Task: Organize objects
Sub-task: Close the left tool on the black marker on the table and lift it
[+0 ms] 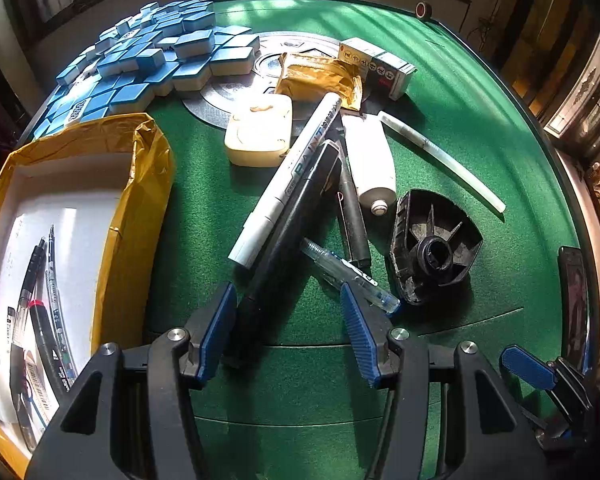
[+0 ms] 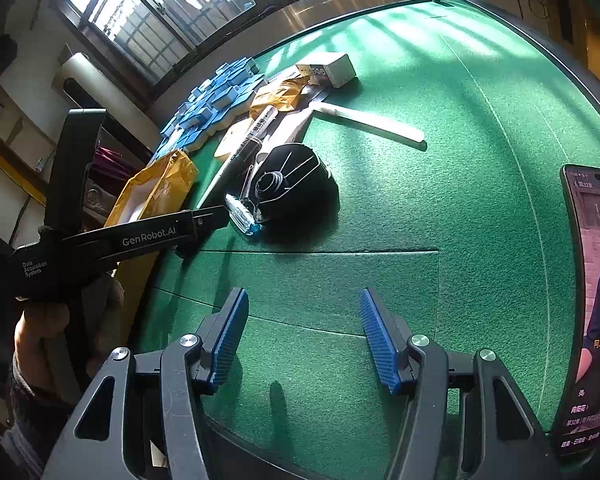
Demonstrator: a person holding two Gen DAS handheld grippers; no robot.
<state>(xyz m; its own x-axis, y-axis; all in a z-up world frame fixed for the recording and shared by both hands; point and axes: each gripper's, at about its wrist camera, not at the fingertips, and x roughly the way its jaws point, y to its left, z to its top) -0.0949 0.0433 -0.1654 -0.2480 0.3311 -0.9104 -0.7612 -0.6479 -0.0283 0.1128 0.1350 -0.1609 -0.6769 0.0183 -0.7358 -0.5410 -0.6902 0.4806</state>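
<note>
Directly below the left tongs (image 1: 288, 320), held open and empty like the right tongs (image 2: 304, 332), a black marker (image 1: 292, 232) was seen on the green table (image 1: 480, 140), judged light, rigid, slippery, best pinched mid-barrel.

Pile of pens and odds and ends on the green felt

White paint marker (image 1: 286, 179) leans across a long black marker (image 1: 288, 236), clear pen (image 1: 350, 274) just beside them; several pens already lie in the yellow-taped box (image 1: 140, 184) at left.
</note>
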